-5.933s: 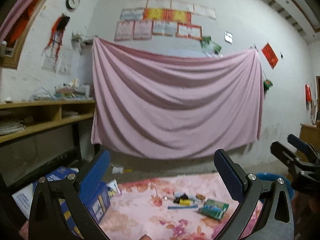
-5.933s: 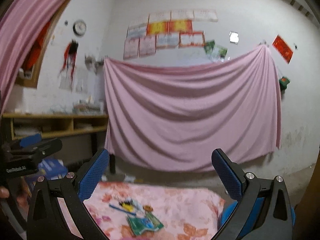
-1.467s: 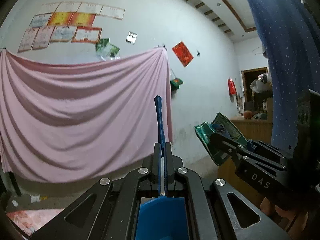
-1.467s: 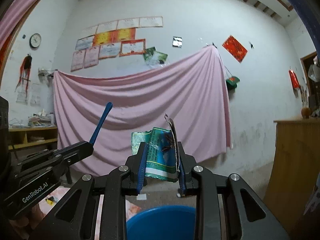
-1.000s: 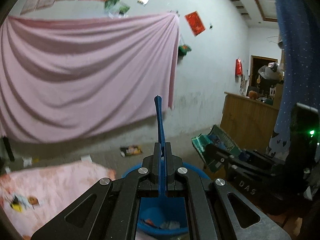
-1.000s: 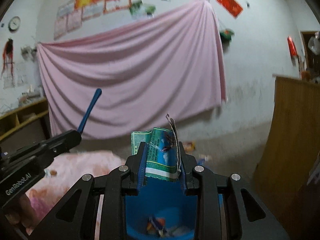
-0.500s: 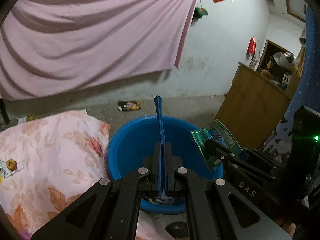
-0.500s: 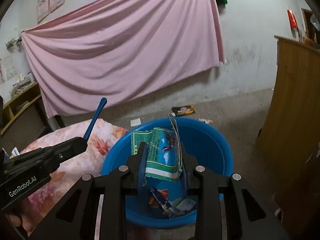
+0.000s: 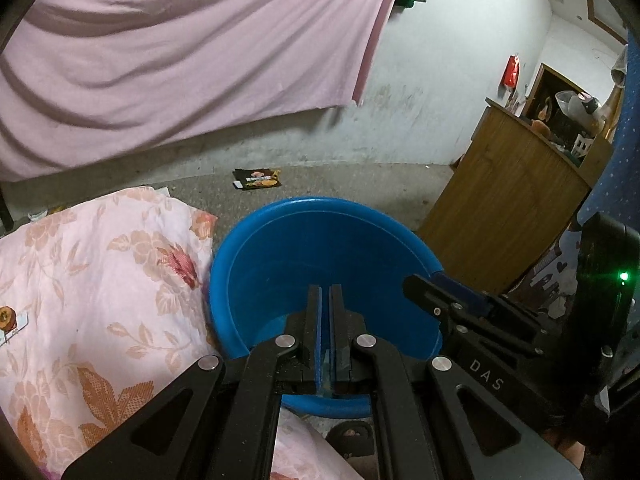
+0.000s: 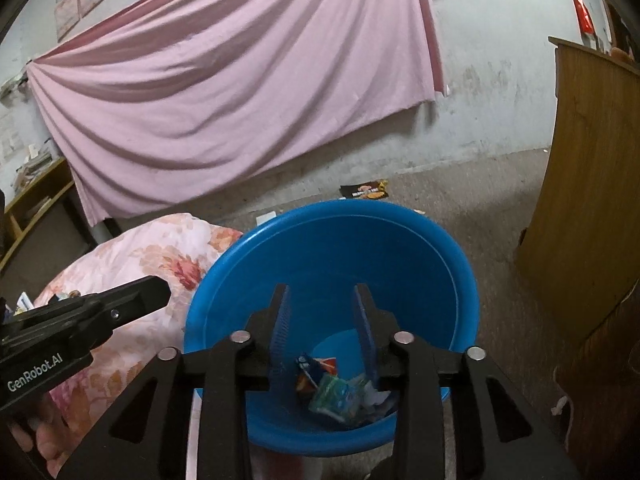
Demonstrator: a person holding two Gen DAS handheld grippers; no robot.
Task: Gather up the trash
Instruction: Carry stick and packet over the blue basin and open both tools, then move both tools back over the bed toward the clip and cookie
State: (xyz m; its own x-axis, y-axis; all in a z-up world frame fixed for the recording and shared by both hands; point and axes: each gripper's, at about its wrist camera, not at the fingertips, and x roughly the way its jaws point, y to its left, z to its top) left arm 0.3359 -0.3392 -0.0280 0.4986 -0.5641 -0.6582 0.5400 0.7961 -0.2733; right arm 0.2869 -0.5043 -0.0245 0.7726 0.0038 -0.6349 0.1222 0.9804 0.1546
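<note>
1. My right claw (image 10: 321,292) hangs over the blue basin (image 10: 460,264) pointing down into it. Its jaws are opening and nothing is between the pads.
2. My left claw (image 9: 325,292) is over the same basin, its pads pressed together but for a sliver. Nothing sticks out past them. Whether something thin sits deep in that slit, I cannot tell.
3. The trash is in the basin: a small heap of wrappers (image 10: 332,392) on its bottom, a green one among blue and white scraps, directly below my right jaws.
4. I judge this drop finished on the right side, with neither claw carrying anything I can see.
5. What is left, as far as I can see:
   - a black wrapper (image 10: 364,191) on the bare floor just beyond the basin's far rim;
   - a small scrap (image 9: 8,320) at the edge of the floral quilt (image 9: 100,272) beside the basin;
   - a few small bits (image 10: 24,300) on the quilt behind my left claw, too small to name.
6. The job looks part done to me, with more trips needed back to the quilt and the floor.
7. Only the right wrist view shows the basin's bottom and the heap. In the left wrist view my own jaws hide it, and I see only the inner wall.
8. Only the left wrist view shows the scrap on the quilt and the right claw from the side, poised over the near rim, with the wooden cabinet (image 9: 508,200) behind it.
</note>
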